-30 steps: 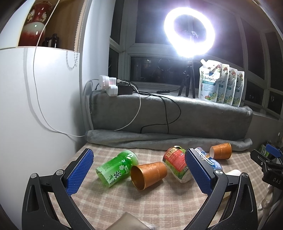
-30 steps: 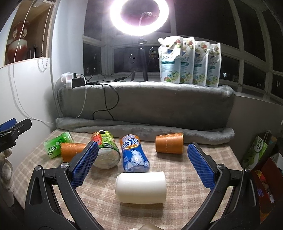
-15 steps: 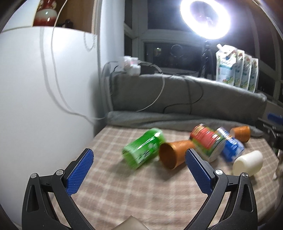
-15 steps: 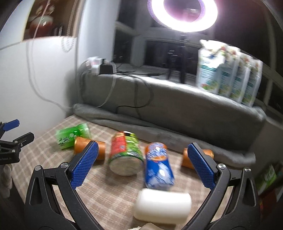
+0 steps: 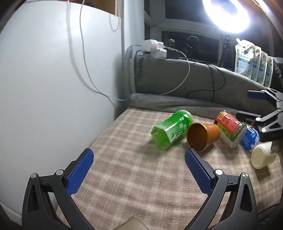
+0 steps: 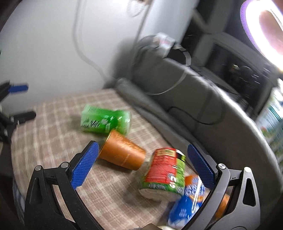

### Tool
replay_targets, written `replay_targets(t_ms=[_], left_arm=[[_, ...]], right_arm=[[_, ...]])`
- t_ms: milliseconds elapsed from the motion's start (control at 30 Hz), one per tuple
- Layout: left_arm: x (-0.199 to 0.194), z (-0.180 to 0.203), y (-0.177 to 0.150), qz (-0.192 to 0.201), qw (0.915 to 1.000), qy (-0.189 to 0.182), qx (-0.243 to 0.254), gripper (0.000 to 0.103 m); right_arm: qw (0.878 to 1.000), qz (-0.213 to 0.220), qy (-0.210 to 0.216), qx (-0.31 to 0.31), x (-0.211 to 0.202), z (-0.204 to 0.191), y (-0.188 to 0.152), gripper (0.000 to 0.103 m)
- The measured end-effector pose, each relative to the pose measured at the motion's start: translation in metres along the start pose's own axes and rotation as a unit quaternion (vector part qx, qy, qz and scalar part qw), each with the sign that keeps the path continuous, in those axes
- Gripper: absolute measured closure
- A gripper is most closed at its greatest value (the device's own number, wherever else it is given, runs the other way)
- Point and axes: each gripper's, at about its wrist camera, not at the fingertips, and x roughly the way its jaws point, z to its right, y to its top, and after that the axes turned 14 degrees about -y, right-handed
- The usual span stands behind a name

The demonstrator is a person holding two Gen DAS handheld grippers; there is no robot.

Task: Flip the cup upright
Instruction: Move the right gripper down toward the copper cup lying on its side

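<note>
Several cups lie on their sides on a checked cloth. An orange cup (image 5: 203, 137) lies with its mouth toward me, between a green cup (image 5: 170, 131) and a red-green cup (image 5: 230, 128). A blue cup (image 5: 250, 138) and a white cup (image 5: 261, 157) lie further right. My left gripper (image 5: 139, 169) is open and empty, short of the orange cup. My right gripper (image 6: 141, 163) is open and empty, above the orange cup (image 6: 122, 150) and the red-green cup (image 6: 163, 169); the right wrist view is blurred. The right gripper (image 5: 261, 113) shows at the left wrist view's right edge.
A white cabinet wall (image 5: 53, 88) bounds the cloth on the left. A grey padded ledge (image 5: 185, 83) with cables and a power strip (image 5: 153, 48) runs along the back. Refill pouches (image 5: 247, 60) and a ring light (image 5: 228, 14) stand behind it. Another orange cup (image 6: 222, 205) lies behind my right finger.
Both grippers have swung left and tilted down toward the cups. The right gripper has come much closer over the orange and red-green cups. The cups have not moved.
</note>
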Motion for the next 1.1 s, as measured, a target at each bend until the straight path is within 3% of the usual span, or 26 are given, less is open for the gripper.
replay_targets(t_ms=[233, 633, 767, 933, 1100], left_arm=[[0.000, -0.009, -0.002, 0.000, 0.9999, 0.003, -0.015, 0.001], [-0.006, -0.026, -0.002, 0.006, 0.9991, 0.020, -0.036, 0.001], [-0.008, -0.036, -0.003, 0.007, 0.9984, 0.031, -0.046, 0.001], [-0.005, -0.041, -0.004, 0.003, 0.9980, 0.034, -0.054, 0.001], [0.000, -0.039, -0.004, 0.001, 0.9982, 0.030, -0.052, 0.001]], right_arm=[[0.988, -0.021, 0.046, -0.143, 0.033, -0.033, 0.003, 0.005], [0.943, -0.023, 0.101, -0.315, 0.075, -0.076, 0.005, 0.005], [0.932, -0.034, 0.108, -0.343, 0.086, -0.081, 0.002, 0.005], [0.939, -0.037, 0.133, -0.315, 0.083, -0.063, 0.014, 0.005], [0.930, -0.044, 0.134, -0.340, 0.077, -0.054, 0.016, 0.005]])
